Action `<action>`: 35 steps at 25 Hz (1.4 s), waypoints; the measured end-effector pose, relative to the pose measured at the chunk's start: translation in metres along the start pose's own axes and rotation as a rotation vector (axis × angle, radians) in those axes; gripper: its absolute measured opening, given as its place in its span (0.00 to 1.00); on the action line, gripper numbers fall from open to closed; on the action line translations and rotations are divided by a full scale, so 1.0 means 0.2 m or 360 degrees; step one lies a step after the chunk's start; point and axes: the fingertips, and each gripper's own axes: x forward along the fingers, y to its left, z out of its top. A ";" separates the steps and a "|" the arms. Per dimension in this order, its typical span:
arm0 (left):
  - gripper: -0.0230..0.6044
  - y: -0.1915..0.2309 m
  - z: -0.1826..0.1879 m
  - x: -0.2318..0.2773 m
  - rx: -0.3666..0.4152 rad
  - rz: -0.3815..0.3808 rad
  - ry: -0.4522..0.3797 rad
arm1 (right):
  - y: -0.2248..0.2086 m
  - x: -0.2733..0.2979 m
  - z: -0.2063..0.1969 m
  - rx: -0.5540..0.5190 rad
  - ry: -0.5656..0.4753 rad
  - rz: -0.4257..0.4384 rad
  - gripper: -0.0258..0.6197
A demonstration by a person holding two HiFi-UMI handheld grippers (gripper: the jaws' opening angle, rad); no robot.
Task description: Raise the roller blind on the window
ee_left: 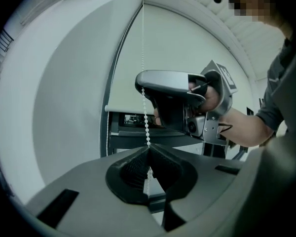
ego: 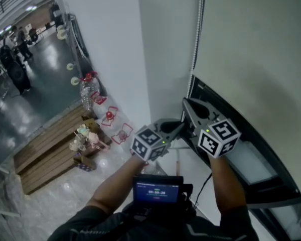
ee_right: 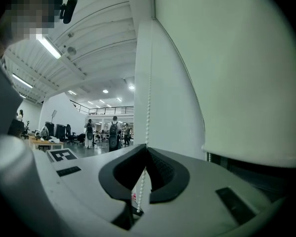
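Room: open hall with a dark glossy floor (ego: 40, 99) well left of the roller blind (ego: 256, 49); a white wall (ego: 110, 49) runs beside the blind's left edge.
Roller blind: pale sheet over the upper part of the window (ego: 251, 162); glass shows under its bottom bar.
Bead chain (ego: 195, 34): hangs straight, just left of the blind.
Right gripper (ee_right: 147, 147): jaws closed on the chain, about level with the blind's bottom bar.
Left gripper (ee_left: 148, 149): jaws pinched on the same chain, lower than the blind's bar.
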 end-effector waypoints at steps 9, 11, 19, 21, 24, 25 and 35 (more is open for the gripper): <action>0.03 0.00 -0.10 0.00 -0.0055 0.0017 -0.0016 | 0.01 -0.01 -0.10 0.0024 0.0051 0.0003 0.05; 0.03 0.02 -0.11 -0.01 -0.0093 0.0037 0.0002 | 0.01 0.00 -0.10 0.0027 0.0053 0.0006 0.05; 0.20 0.12 0.12 -0.27 -0.0296 0.0132 -0.0227 | 0.06 -0.02 -0.10 0.0039 0.0037 0.0025 0.05; 0.20 0.11 0.27 -0.31 -0.0250 0.0147 -0.0309 | 0.08 -0.03 -0.10 0.0037 0.0036 0.0039 0.05; 0.20 0.06 0.58 -0.31 -0.0123 0.0070 -0.0455 | 0.09 -0.04 -0.10 0.0041 0.0031 0.0061 0.05; 0.20 0.04 0.67 -0.30 -0.0078 0.0048 -0.0483 | 0.10 -0.04 -0.10 0.0041 0.0030 0.0065 0.05; 0.06 0.03 0.89 -0.15 0.0102 0.0093 -0.0377 | 0.13 -0.04 -0.09 0.0025 0.0042 0.0065 0.05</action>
